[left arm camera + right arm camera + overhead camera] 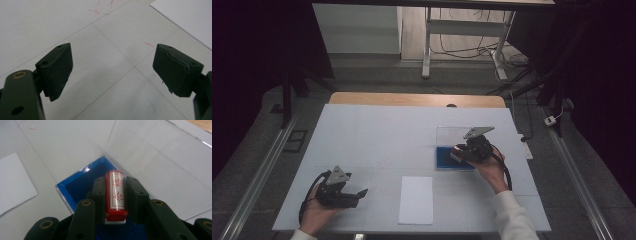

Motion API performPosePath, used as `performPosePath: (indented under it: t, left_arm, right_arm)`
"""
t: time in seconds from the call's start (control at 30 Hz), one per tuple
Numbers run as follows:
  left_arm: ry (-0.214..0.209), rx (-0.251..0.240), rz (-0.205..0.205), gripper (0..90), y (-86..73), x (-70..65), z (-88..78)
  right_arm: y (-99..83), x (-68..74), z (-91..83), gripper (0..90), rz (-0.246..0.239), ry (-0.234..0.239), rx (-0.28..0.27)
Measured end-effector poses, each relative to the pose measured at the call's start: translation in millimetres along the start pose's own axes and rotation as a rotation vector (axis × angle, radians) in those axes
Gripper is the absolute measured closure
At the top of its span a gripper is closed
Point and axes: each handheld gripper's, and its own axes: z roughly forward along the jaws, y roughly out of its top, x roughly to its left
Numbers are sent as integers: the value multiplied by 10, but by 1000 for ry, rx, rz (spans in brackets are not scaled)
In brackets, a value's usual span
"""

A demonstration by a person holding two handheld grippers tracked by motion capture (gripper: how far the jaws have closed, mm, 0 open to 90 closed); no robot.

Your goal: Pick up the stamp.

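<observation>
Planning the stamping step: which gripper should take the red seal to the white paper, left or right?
Right. The right gripper is already shut on the red seal, over the blue-lined box. The left gripper is open and holds nothing, beside the white paper; it could probably steady the sheet.

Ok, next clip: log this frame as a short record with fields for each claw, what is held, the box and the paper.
left claw: open, holds nothing, low over the table's near left
right claw: shut on the red stamp
red stamp: cylinder with red characters on a white label, clamped between the jaws above the box
box: blue lined base, clear lid standing open
paper: white sheet lying flat at near centre, untouched
table: white surface with faint red marks
</observation>
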Motion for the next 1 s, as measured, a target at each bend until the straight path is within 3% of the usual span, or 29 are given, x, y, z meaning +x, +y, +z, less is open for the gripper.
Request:
performPosePath:
  t: [0.13,0.47,1.0]
  left_arm:
    - [2,0,1,171,1,4,1]
    - [2,4,1,171,-2,14,4]
    - [2,2,-1,171,-5,17,0]
  right_arm:
    - [30,3,-78,698,32,-8,-34]
    - [94,41,-256,698,23,-2,-86]
    - [191,114,-469,698,6,-16,-103]
